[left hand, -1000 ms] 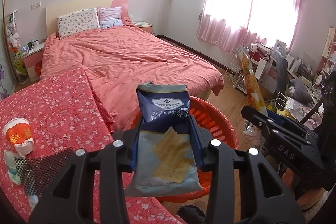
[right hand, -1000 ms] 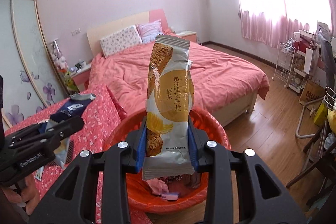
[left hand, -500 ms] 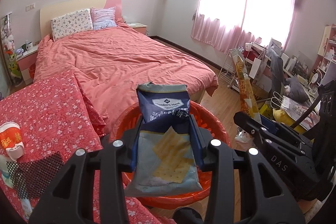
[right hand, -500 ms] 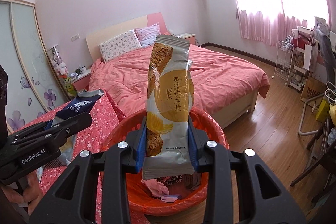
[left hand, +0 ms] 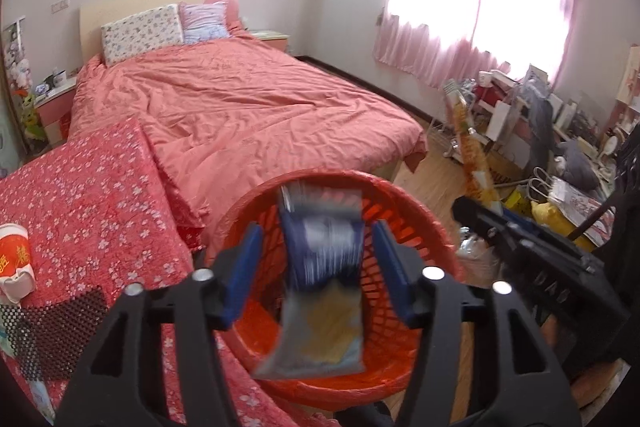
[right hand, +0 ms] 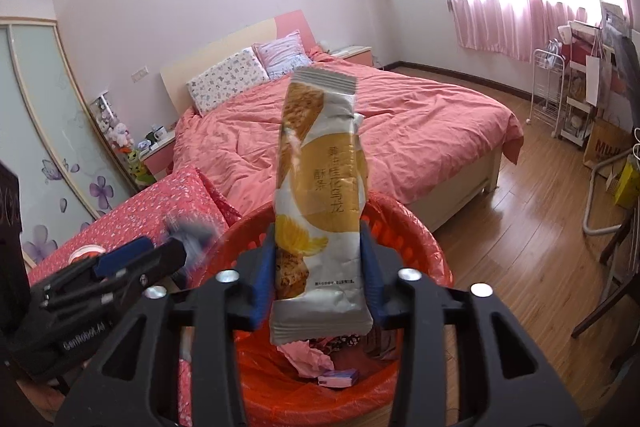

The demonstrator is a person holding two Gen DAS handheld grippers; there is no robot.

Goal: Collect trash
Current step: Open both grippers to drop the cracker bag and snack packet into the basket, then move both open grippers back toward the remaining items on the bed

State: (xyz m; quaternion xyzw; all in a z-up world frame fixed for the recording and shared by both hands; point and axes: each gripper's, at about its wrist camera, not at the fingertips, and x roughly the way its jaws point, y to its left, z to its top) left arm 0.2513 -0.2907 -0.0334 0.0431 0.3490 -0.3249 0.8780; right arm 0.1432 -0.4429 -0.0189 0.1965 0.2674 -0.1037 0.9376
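Since the earlier frame: both sets of jaws just spread, both hands lower over the orange basket (left hand: pixel 416 203), more of its rim in view. Left gripper (left hand: pixel 316 267) wide apart, pads clear of the blue cracker bag (left hand: pixel 320 251), which shows motion-blurred between them and appears to be dropping toward the basket mouth. Right gripper (right hand: pixel 318 271) parted too, yet the yellow snack wrapper (right hand: pixel 320 195) stands upright between the pads, sharp and unblurred; hard to tell whether one pad still touches it, likely freed or nearly so. Basket already holding crumpled pink paper (right hand: pixel 306 355) and a small blue box (right hand: pixel 338 378).

Possible trouble from here:
- Tall wrapper tipping forward or sideways on release, catching the rim and sliding to the floor (right hand: pixel 500 235), given its height above the basket.
- Wrapper clinging to one pad instead of dropping, then carried off with the hand.
- Cracker bag, light and flat, drifting toward the near rim and landing on the red flowered surface (left hand: pixel 80 195) beside the basket.
- Two grippers close together over one opening: risk of a knock, nudging the basket.

Red-and-white cup (left hand: pixel 16 259) on the surface, not yet collected.
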